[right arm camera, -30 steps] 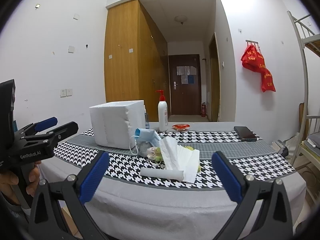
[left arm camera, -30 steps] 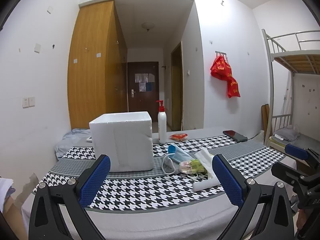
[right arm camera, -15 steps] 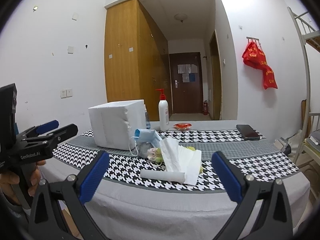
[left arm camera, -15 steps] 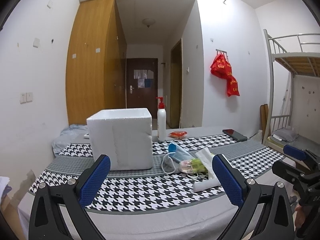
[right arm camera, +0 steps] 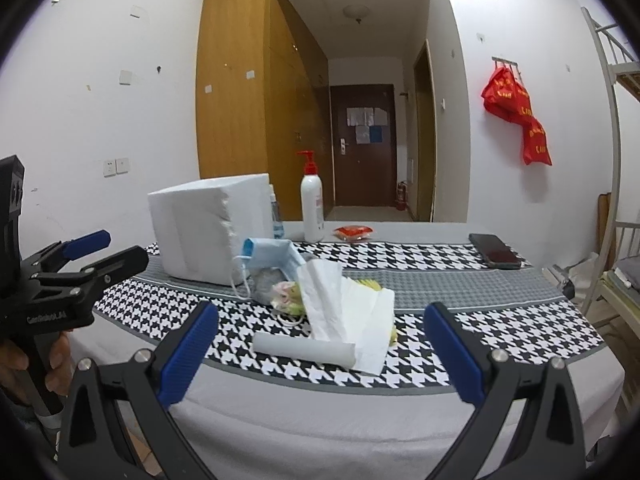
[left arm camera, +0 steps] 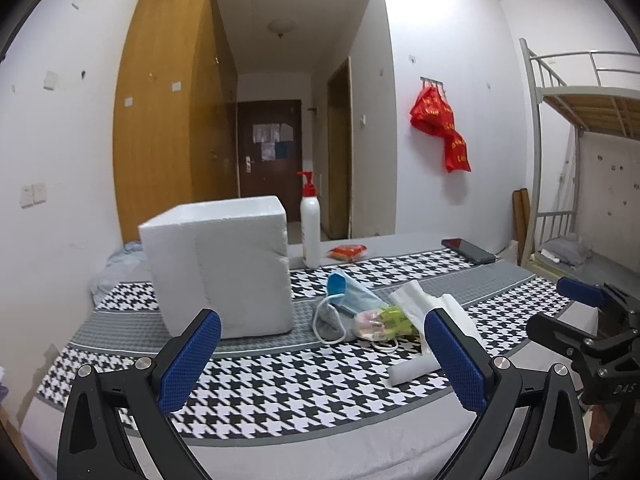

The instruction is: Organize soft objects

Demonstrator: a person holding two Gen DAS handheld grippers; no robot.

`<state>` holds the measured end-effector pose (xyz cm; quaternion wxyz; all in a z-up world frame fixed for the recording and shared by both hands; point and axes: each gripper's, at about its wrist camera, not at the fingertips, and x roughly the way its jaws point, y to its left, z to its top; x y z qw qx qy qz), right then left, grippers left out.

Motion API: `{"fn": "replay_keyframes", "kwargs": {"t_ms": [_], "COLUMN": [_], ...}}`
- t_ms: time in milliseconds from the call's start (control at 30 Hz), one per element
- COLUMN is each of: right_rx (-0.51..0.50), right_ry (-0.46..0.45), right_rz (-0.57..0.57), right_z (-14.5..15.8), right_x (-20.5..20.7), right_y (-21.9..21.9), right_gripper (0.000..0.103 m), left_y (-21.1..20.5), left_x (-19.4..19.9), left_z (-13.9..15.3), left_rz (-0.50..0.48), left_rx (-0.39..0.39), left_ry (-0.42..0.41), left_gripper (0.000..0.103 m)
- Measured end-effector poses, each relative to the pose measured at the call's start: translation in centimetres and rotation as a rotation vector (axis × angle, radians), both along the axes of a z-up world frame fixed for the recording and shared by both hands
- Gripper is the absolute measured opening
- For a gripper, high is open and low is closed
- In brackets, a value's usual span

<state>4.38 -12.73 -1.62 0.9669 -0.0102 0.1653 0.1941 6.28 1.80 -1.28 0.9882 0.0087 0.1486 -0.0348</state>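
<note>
1. The left gripper point(left arm camera: 322, 354) hangs above the near edge of the worktop point(left arm camera: 280, 440), its blue-padded jaws spread wide with nothing between them.
2. The right gripper point(right arm camera: 320, 354) is held the same way: jaws wide apart and empty, above the worktop's near edge.
3. Ahead of the left jaws and a little to their left stands a white square foam box point(left arm camera: 218, 268) on the black-and-white houndstooth cloth point(left arm camera: 280, 384).
4. Beyond the right pad of the left jaws lies the heap of soft things: a light blue pleated face mask point(left arm camera: 352, 292) with white ear loops, a small grey fabric piece point(left arm camera: 328, 318) under it, and a crinkled clear packet with green and pink print point(left arm camera: 380, 320).
5. Straight ahead between the right jaws lies a white paper tissue point(right arm camera: 348, 312), crumpled upward, with a rolled white paper tube point(right arm camera: 304, 346) at its near side, nearest the jaws.
6. In the right wrist view the mask leans against the foam box's corner, beyond the tissue.
7. Farther from both jaws, past the box, stands a white pump bottle with a red top point(right arm camera: 312, 204); a small red snack packet point(right arm camera: 354, 232) lies just to its right.
8. Far right of the jaws, a dark phone point(right arm camera: 494, 250) lies flat on the cloth.
9. A hand point(right arm camera: 24, 364) grips the left tool's handle at the left edge of the right wrist view.
</note>
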Motion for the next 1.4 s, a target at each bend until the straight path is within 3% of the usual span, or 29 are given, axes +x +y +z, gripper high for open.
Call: {"fn": "replay_keyframes", "kwargs": {"t_ms": [367, 667, 867, 1100, 1400], "right_rx": [-0.029, -0.028, -0.029, -0.007, 0.018], "right_ry": [0.066, 0.115, 0.133, 0.155, 0.177], "right_rz": [-0.049, -0.081, -0.093, -0.101, -0.099], "right_z": [-1.3, -2.1, -2.4, -2.7, -3.1], "right_x": [3.2, 5.1, 5.9, 6.7, 7.2], "right_y": [-0.9, -1.7, -1.9, -2.4, -2.9], "right_gripper": [0.103, 0.103, 0.103, 0.103, 0.103], "left_y": [-0.8, -3.0, -4.6, -5.8, -6.7], "left_x": [3.4, 5.8, 7.6, 9.5, 11.4], "left_z": [-1.8, -3.5, -4.9, -6.1, -7.0], "left_rz": [-0.139, -0.35, -0.51, -0.603, -0.712], "left_rx": [0.036, 0.144, 0.179, 0.237, 0.226], "left_ry": [0.102, 0.209, 0.29, 0.377, 0.498], "left_gripper": [0.102, 0.102, 0.092, 0.077, 0.056]}}
